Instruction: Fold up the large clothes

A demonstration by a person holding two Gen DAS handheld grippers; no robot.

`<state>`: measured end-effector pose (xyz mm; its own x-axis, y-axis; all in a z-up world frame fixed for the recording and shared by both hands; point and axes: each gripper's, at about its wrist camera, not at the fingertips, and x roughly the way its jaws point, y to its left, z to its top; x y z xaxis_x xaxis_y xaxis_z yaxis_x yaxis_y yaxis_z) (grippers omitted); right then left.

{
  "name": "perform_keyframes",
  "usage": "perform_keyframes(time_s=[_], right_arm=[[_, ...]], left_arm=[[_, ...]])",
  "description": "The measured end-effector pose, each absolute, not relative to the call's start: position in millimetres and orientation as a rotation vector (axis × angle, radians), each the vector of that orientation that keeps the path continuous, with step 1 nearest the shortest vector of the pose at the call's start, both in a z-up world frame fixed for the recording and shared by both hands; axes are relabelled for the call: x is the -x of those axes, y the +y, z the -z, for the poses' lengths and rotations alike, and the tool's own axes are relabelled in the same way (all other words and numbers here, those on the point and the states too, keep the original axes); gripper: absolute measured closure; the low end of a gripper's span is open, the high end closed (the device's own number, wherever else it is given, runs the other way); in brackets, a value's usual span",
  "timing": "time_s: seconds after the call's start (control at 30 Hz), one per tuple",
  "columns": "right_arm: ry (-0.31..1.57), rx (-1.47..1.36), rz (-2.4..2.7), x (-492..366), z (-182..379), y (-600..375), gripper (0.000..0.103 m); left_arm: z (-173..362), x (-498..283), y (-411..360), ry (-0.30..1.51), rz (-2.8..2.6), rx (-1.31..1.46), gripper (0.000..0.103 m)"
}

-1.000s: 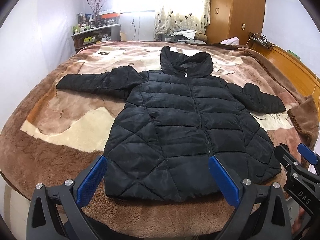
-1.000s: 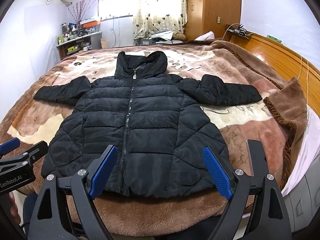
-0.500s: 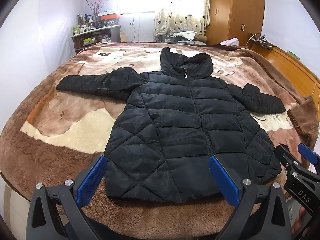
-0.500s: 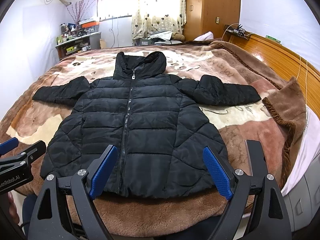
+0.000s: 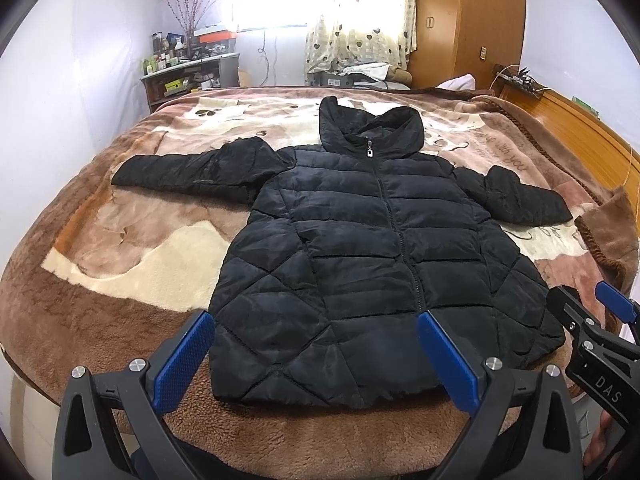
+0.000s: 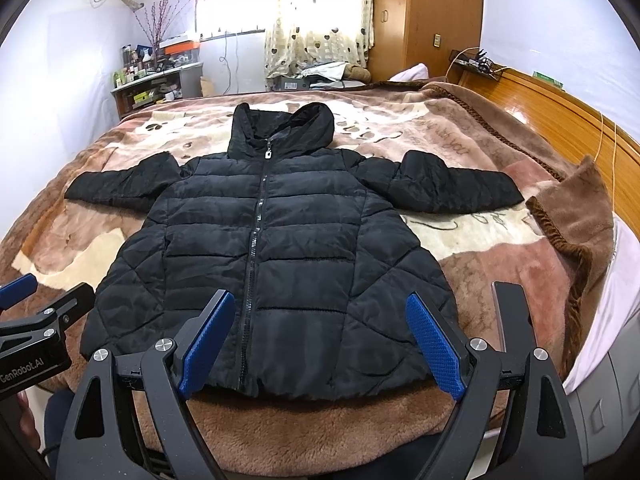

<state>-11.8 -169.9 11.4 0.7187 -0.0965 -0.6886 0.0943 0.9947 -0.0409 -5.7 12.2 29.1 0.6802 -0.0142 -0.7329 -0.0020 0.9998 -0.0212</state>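
Note:
A black quilted hooded jacket (image 5: 372, 248) lies flat and zipped on the bed, front up, sleeves spread to both sides, hood at the far end; it also shows in the right wrist view (image 6: 276, 248). My left gripper (image 5: 320, 360) is open and empty, held above the near hem. My right gripper (image 6: 320, 346) is open and empty, also above the hem. The right gripper's tip shows at the right edge of the left wrist view (image 5: 592, 328); the left gripper shows at the left edge of the right wrist view (image 6: 36, 312).
A brown and cream plush blanket (image 5: 132, 248) covers the bed. A wooden headboard (image 6: 560, 120) runs along the right. A cluttered shelf (image 5: 188, 76), curtained window and wooden wardrobe (image 5: 468, 20) stand at the far end.
Both views have shifted very slightly; the jacket lies unchanged and both grippers stay open.

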Motion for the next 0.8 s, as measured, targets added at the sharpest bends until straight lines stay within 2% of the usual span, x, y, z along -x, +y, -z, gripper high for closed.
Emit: perform_keyframes(time_s=[0.8], right_arm=[[0.773, -0.024, 0.067, -1, -2, -176, 0.015]], left_arm=[[-14, -13, 37, 0.874, 0.031, 0.081, 0.000]])
